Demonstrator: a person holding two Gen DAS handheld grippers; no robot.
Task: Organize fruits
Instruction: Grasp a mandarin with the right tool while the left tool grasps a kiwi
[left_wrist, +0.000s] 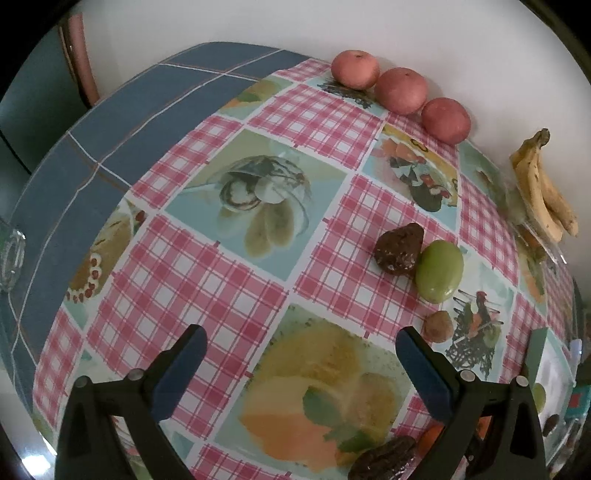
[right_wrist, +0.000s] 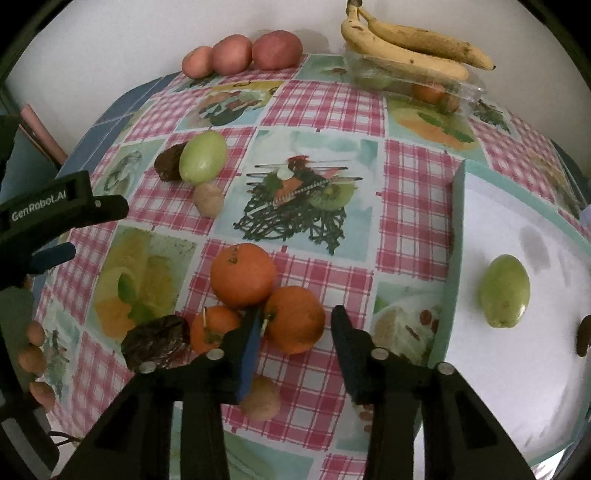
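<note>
My right gripper (right_wrist: 295, 325) is open, its fingers on either side of an orange (right_wrist: 293, 319), one of three oranges (right_wrist: 242, 275) clustered on the checked tablecloth. A white tray (right_wrist: 458, 229) at the right holds a green fruit (right_wrist: 504, 291). My left gripper (left_wrist: 301, 341) is open and empty above the cloth. Ahead of it lie a green fruit (left_wrist: 439, 271), a dark date (left_wrist: 400, 249) and a small brown fruit (left_wrist: 439, 325). Three red apples (left_wrist: 400, 90) and bananas (left_wrist: 543, 188) stand at the far edge by the wall.
A clear plastic box (right_wrist: 417, 83) with fruit sits under the bananas (right_wrist: 406, 48). A dark date (right_wrist: 157, 345) and a small brown fruit (right_wrist: 262, 400) lie by the oranges. A glass object (left_wrist: 11, 258) stands at the table's left edge.
</note>
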